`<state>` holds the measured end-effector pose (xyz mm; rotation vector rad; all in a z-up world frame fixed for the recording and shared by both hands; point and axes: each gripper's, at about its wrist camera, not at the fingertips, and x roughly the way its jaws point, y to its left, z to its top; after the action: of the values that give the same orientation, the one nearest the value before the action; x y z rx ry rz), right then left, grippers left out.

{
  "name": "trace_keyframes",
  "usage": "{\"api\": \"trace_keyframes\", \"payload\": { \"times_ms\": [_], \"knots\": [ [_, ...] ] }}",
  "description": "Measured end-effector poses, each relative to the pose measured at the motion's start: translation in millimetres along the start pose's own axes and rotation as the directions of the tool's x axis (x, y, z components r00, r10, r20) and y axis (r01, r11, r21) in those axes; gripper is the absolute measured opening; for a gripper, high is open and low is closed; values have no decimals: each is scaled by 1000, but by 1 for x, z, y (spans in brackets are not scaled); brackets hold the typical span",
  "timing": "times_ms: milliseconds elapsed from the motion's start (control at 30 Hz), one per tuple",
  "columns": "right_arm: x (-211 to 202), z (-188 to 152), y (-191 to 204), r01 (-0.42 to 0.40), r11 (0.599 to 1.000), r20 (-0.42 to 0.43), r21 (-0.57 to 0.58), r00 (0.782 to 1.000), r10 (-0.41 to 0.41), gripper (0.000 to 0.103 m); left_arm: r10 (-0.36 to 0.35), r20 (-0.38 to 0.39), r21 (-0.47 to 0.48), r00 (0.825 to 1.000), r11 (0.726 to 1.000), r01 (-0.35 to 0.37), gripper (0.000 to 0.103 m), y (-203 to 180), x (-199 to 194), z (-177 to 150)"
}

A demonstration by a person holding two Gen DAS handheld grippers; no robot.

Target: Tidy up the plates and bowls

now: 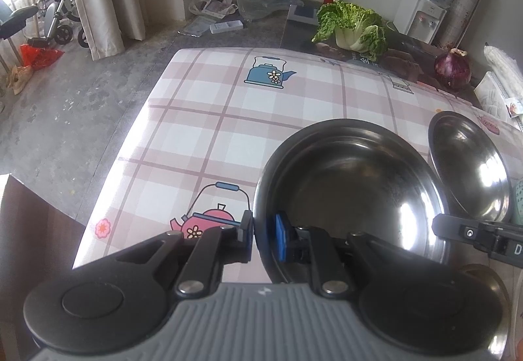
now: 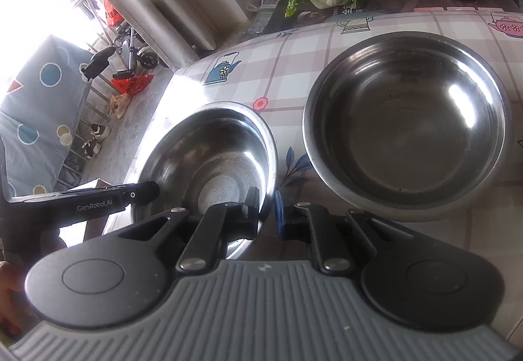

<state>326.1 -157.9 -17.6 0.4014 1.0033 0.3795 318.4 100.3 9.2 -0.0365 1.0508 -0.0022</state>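
Checked tablecloth [image 1: 228, 119] covers the table. Left gripper [image 1: 260, 238] pinches the rim of the big steel bowl [image 1: 353, 184]. Right gripper [image 2: 268, 214] pinches the rim of a smaller bowl [image 2: 209, 158]. Another wide bowl [image 2: 408, 125] sits just right of it, ahead, ready for stacking.

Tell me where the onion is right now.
The onion sits at the table's far right on a dark mat, to the right of the cabbage, beyond the two steel bowls; in the right wrist view it is at top right.

Home: cabbage [image 1: 351, 27], water dispenser [image 1: 420, 16]
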Motion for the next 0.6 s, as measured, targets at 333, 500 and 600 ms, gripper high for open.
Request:
{"api": "trace_keyframes", "payload": {
  "times_ms": [333,500,600],
  "knots": [
    [-35,14,4,-21,1000,54,-14,998,22,9,-6,76,9,997,1000,5,15,-19,-46,19],
    [-66,25,-7,-8,1000,101,-3,995,8,9,-24,116,37,993,999,20,15,-52,-63,36],
    [-85,32,-22,7,1000,124,16,992,-9,9,-41,132,58,990,998,34,15,-76,-64,44]
  ]
}}
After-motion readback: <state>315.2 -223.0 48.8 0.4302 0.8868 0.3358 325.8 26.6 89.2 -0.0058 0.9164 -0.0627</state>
